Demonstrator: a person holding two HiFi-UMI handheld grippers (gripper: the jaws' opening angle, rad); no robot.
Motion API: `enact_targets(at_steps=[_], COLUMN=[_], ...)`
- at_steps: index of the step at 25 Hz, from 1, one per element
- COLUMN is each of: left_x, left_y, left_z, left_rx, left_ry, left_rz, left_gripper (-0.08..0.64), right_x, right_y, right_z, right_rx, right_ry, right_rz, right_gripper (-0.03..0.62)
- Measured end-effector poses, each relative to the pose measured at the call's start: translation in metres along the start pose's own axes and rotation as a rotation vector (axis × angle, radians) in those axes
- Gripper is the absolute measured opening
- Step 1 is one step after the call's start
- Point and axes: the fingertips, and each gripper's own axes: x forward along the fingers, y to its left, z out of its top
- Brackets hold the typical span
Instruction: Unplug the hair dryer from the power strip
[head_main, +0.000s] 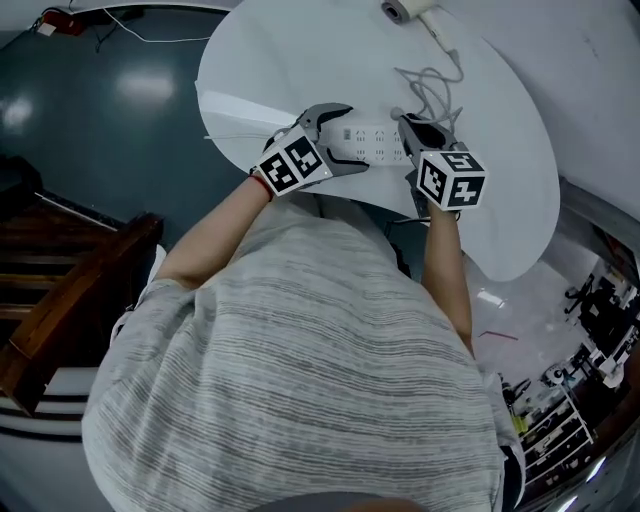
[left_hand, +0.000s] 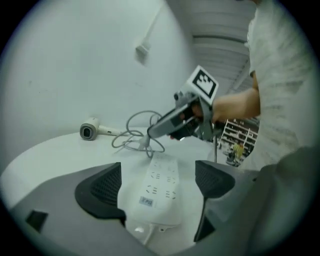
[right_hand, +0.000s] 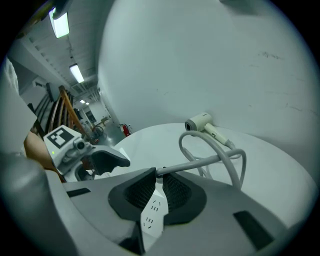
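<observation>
The right gripper (right_hand: 159, 181) is pinching the hair dryer (right_hand: 199, 122)'s hard plug (left_hand: 145, 144), not the floppy cord (right_hand: 212, 160), at the far end of the power strip (head_main: 375, 143). The left gripper (left_hand: 159, 182), jaws spread, is straddling the light strip's near end.

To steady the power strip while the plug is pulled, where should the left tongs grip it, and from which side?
Grip the power strip across its narrow width, at the end far from the plug. Its long sides look straight and parallel, so clamping should hold. Come from that end, along its length: the left tongs stand open astride it, and the right tongs hold the plug.
</observation>
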Motion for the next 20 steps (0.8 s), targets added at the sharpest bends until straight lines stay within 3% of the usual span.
enact_targets(at_steps=[1, 5, 8, 16, 20], left_x=[-0.01, -0.043, -0.054, -0.067, -0.076], left_y=[-0.002, -0.006, -0.007, -0.024, -0.031], left_z=[0.007, 0.026, 0.031, 0.035, 0.038], left_rx=[-0.038, -0.099, -0.138, -0.227, -0.229], left_ry=[-0.035, -0.12, -0.136, -0.18, -0.199], left_rz=[-0.006, 0.002, 0.016, -0.002, 0.011], left_gripper=[0.452, 0.149, 0.009, 0.006, 0.006], right_x=[0.006, 0.029, 0.041, 0.062, 0.053], right_y=[0.0, 0.005, 0.007, 0.01, 0.008], right_z=[-0.003, -0.014, -0.025, -0.058, -0.065], right_rx=[-0.009, -0.028, -0.046, -0.166, -0.131], right_ry=[0.009, 0.045, 0.078, 0.193, 0.192], right_rz=[-0.002, 0.007, 0.004, -0.029, -0.056], right_gripper=[0.055, 0.055, 0.055, 0.057, 0.064])
